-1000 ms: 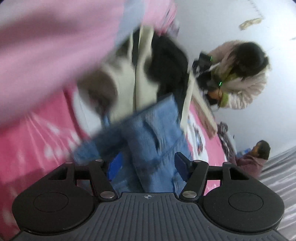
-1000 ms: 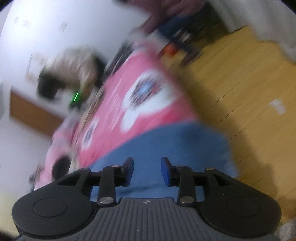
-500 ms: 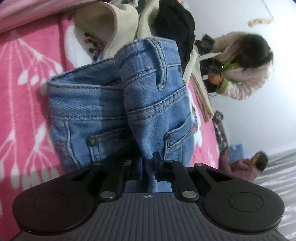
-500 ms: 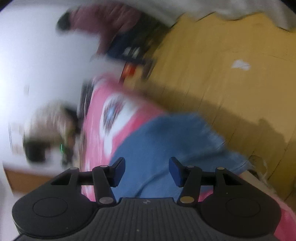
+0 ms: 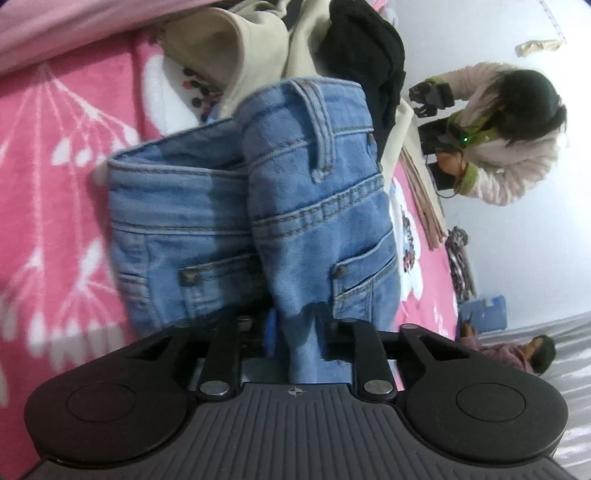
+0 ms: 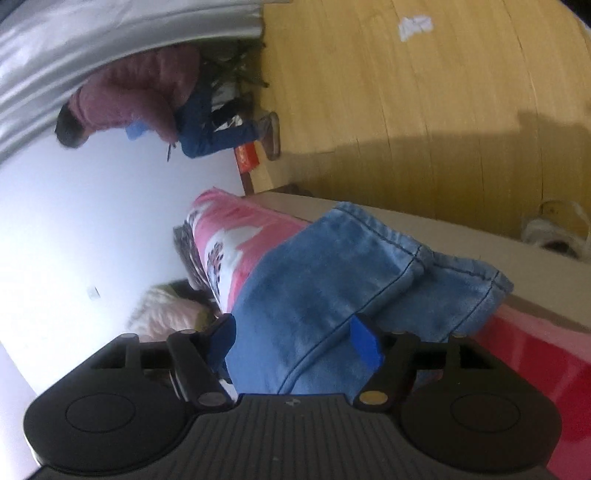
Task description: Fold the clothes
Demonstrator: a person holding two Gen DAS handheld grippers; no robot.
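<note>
Light blue jeans (image 5: 295, 206) lie on a pink flowered blanket (image 5: 55, 177), their waistband and back pockets facing the left wrist view. My left gripper (image 5: 293, 325) is shut on a raised fold of the jeans near a back pocket. In the right wrist view the leg ends of the jeans (image 6: 351, 273) hang over the bed's edge. My right gripper (image 6: 295, 339) is open, its blue pads on either side of the denim, not pinching it.
A pile of beige (image 5: 229, 48), black (image 5: 365, 55) and pink (image 5: 74, 22) clothes lies behind the jeans. A person in a light jacket (image 5: 509, 147) stands by the bed; another (image 6: 140, 99) crouches on the wooden floor (image 6: 424, 110). A shoe (image 6: 554, 232) sits on the floor.
My left gripper closed on a fold of the jeans and holds it. My right gripper swung round over the leg ends and opened wider around the denim.
</note>
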